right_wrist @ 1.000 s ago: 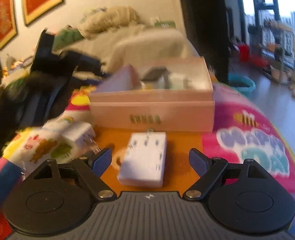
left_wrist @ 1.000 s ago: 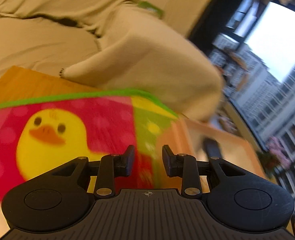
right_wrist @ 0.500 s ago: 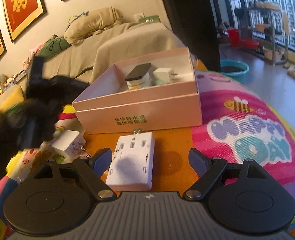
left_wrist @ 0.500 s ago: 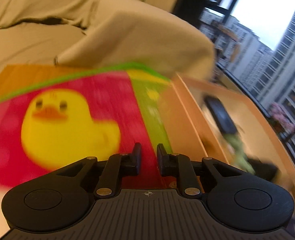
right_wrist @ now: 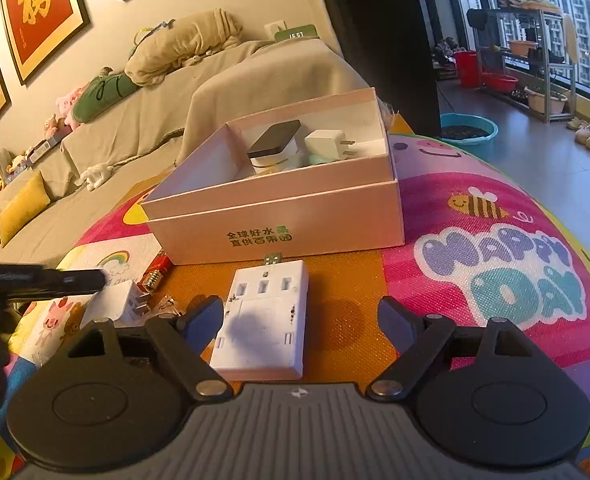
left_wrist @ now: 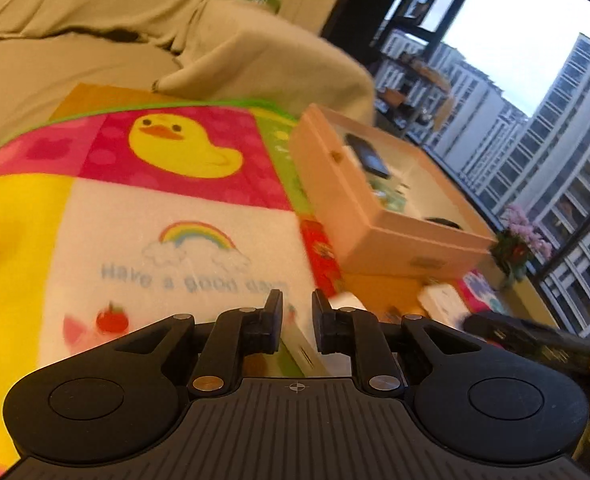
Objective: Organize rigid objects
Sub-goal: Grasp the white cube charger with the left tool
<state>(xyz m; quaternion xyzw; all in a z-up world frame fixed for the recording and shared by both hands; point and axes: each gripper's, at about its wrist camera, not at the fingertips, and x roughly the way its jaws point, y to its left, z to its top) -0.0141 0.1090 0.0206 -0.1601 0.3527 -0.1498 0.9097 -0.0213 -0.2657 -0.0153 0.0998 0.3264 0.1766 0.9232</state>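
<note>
Right wrist view: the pink cardboard box (right_wrist: 279, 216) stands open on the colourful play mat (right_wrist: 495, 264) that covers the worktop. Inside the box, toward its far wall, a dark-topped device (right_wrist: 274, 142) leans beside a white plug adapter (right_wrist: 329, 144). Just in front of the box lies a flat white power strip (right_wrist: 265, 320), its near end between the spread fingers of the right gripper (right_wrist: 299, 318), which touch nothing. To the left of the box, a small white charger (right_wrist: 115, 304) rests on the mat next to a red item (right_wrist: 157, 270) too small to identify.

From the left wrist camera, the same box (left_wrist: 379, 216) sits to the right on the mat (left_wrist: 175, 216), beyond the duck print. The left gripper (left_wrist: 297, 322) holds its fingers close together with a narrow gap; a white object (left_wrist: 345, 302) shows just behind the right finger, but blur makes it unclear whether it is touched, so I cannot tell if anything is pinched. Behind the box, a beige covered sofa (right_wrist: 199, 92) runs along the wall.
</note>
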